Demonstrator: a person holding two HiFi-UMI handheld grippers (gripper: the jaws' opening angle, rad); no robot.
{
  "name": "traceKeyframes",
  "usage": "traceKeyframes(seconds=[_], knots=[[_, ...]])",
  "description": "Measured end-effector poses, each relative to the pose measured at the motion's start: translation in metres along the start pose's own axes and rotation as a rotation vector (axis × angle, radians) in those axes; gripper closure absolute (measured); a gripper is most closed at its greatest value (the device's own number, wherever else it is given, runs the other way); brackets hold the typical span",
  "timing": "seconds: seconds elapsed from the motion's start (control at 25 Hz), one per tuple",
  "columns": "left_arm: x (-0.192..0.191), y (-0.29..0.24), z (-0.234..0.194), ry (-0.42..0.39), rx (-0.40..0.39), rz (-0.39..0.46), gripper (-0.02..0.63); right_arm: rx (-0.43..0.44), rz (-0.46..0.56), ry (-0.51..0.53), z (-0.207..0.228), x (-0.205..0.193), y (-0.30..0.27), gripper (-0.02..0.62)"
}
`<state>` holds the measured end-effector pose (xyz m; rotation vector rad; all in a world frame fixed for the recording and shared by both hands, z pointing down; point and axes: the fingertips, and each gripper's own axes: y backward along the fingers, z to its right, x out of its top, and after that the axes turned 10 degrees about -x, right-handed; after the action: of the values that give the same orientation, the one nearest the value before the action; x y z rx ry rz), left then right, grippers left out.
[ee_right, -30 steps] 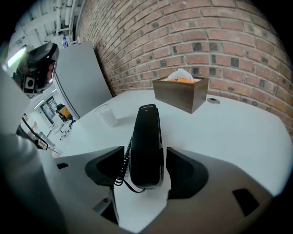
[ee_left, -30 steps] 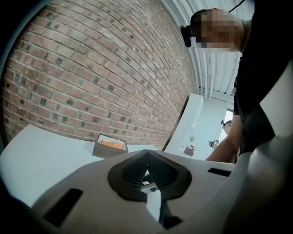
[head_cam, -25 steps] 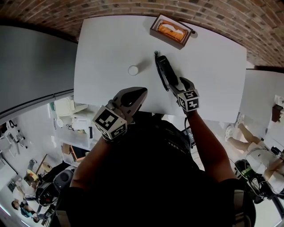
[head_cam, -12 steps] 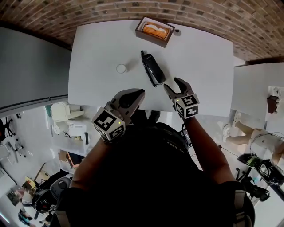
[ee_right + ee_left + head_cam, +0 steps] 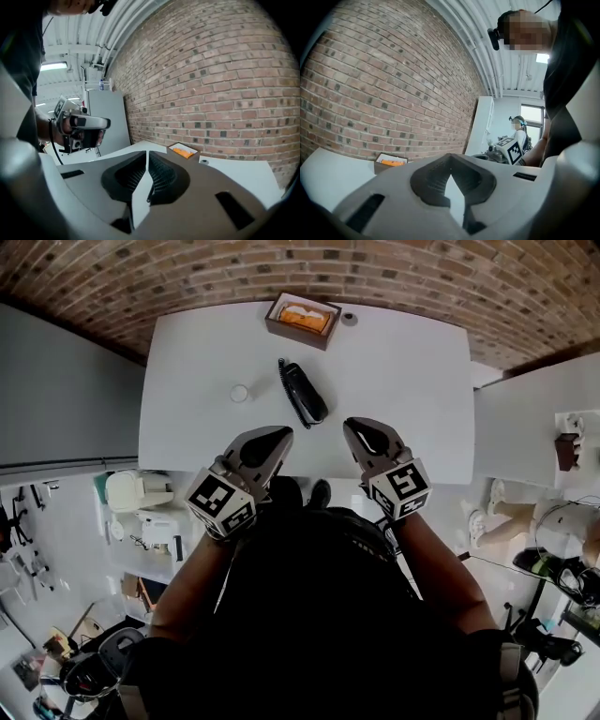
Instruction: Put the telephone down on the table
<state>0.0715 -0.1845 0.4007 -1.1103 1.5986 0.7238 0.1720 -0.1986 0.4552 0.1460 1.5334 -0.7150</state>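
Observation:
The black telephone (image 5: pixel 302 393) lies flat on the white table (image 5: pixel 412 381), its coiled cord toward the far end, nothing touching it. My right gripper (image 5: pixel 354 427) hovers above the table's near edge, to the phone's near right. Its jaws have just been closing and now stand shut with nothing between them (image 5: pixel 147 154). My left gripper (image 5: pixel 277 435) floats to the phone's near left, also over the near edge. In the left gripper view its jaws (image 5: pixel 450 158) meet at the tips, empty.
A brown box with something orange inside (image 5: pixel 302 319) sits at the table's far edge, a small dark round thing (image 5: pixel 349 319) beside it. A small white disc (image 5: pixel 239 393) lies left of the phone. A brick wall runs behind the table.
The right gripper let go of the telephone, drew back toward me and upward, and shut. The phone stays on the table. The left gripper lifted a little.

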Motion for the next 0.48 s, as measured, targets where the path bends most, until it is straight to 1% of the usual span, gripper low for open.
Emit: traceKeyframes(seconds=[0.12,0.24,0.32,0.48], knots=[[0.003,-0.002,0.008,-0.012,0.009,0.0,0.6,0.015,0.019,0.017,-0.003,0.008,0.013,0.572],[0.005,-0.003,0.016,-0.02,0.017,-0.002,0.6,0.021,0.016,-0.008,0.001,0.007,0.02,0.574],[0.008,-0.002,0.019,-0.04,0.024,-0.005,0.6,0.024,0.022,-0.013,0.002,0.008,0.023,0.574],[0.011,0.011,0.023,-0.066,0.052,-0.005,0.6,0.04,0.024,-0.021,-0.004,0.006,0.028,0.574]])
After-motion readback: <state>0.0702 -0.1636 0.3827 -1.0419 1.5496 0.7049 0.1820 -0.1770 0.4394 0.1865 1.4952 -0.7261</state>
